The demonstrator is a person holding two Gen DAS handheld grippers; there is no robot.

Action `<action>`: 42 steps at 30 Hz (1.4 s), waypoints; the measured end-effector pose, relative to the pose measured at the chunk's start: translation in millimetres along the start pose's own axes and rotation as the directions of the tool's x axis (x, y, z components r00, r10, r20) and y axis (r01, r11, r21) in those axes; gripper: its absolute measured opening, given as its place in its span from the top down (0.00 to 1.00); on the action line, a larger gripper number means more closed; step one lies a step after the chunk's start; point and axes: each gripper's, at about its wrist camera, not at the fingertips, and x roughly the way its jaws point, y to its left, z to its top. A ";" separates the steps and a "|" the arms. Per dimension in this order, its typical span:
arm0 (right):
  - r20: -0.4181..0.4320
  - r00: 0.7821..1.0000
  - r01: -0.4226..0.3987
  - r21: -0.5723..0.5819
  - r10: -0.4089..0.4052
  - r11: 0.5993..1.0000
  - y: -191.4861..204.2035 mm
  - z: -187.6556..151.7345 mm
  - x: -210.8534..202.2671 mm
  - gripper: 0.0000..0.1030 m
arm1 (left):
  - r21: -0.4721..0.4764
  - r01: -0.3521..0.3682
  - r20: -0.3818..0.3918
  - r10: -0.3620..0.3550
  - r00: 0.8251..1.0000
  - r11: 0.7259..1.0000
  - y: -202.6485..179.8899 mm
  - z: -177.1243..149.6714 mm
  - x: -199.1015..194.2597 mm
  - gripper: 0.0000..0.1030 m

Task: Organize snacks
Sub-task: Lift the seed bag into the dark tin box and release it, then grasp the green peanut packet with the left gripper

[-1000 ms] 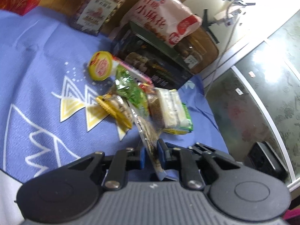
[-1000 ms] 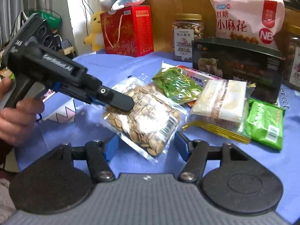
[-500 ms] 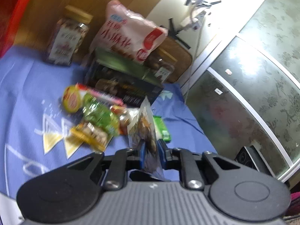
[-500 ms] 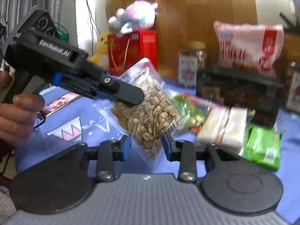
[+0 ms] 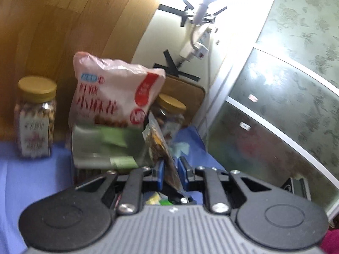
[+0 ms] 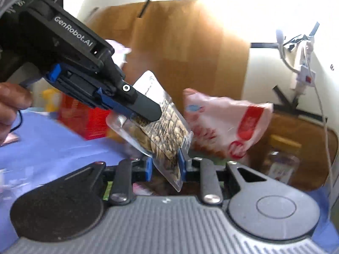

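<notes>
A clear bag of seeds (image 6: 167,131) hangs in the air above the blue tablecloth (image 6: 53,139). My left gripper (image 6: 146,111) is shut on the bag's upper part, with a person's hand (image 6: 10,103) on its grip. In the left wrist view the bag (image 5: 157,144) stands edge-on between the left gripper's (image 5: 170,169) blue pads. My right gripper (image 6: 165,167) has the bag's lower end between its blue pads. Its jaws are closing, and the pads touch the bag on both sides.
A pink snack bag (image 5: 114,97) leans on a dark green box (image 5: 106,146) at the back. Gold-lidded jars stand to its left (image 5: 35,116) and right (image 5: 171,114). A red box (image 6: 84,122) is at the far left. A glass door (image 5: 275,127) closes off the right.
Both grippers have risen, lifting the seed bag off the cloth. The right jaws have narrowed from wide open onto the bag. The small snacks on the cloth have dropped out of view.
</notes>
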 end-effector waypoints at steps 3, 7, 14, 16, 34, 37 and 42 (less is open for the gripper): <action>-0.046 0.998 0.049 -0.004 -0.050 0.999 -15.6 -2.9 29.2 0.73 | -0.053 -0.026 -0.015 0.025 1.000 0.998 23.7 12.4 31.3 0.83; -0.137 0.988 0.074 0.020 -0.070 0.997 -27.6 -14.4 58.7 0.68 | -0.096 -0.173 -0.030 0.171 0.985 0.980 52.4 11.8 69.6 0.65; -0.108 0.994 0.042 0.068 -0.035 0.997 -21.1 -14.4 41.2 0.64 | -0.104 -0.324 -0.093 0.316 0.944 0.940 59.3 -4.3 83.4 0.57; -0.101 0.995 0.017 0.100 -0.007 0.995 -17.2 -13.9 29.4 0.64 | -0.094 -0.319 -0.063 0.315 0.947 0.943 52.6 -9.4 65.5 0.55; -0.284 0.903 -0.241 0.284 0.322 0.928 38.0 -16.7 40.4 0.48 | -0.310 -0.307 -0.050 0.307 0.950 0.900 95.7 -86.2 -38.8 0.53; -0.312 0.888 -0.269 0.244 0.339 0.931 48.4 -17.4 49.1 0.29 | -0.309 -0.280 -0.082 0.268 0.960 0.909 98.7 -93.1 -32.3 0.53; -0.392 0.833 -0.329 0.218 0.391 0.919 56.8 -22.6 73.6 0.16 | -0.310 -0.208 -0.121 0.179 0.976 0.928 98.6 -99.7 -24.1 0.53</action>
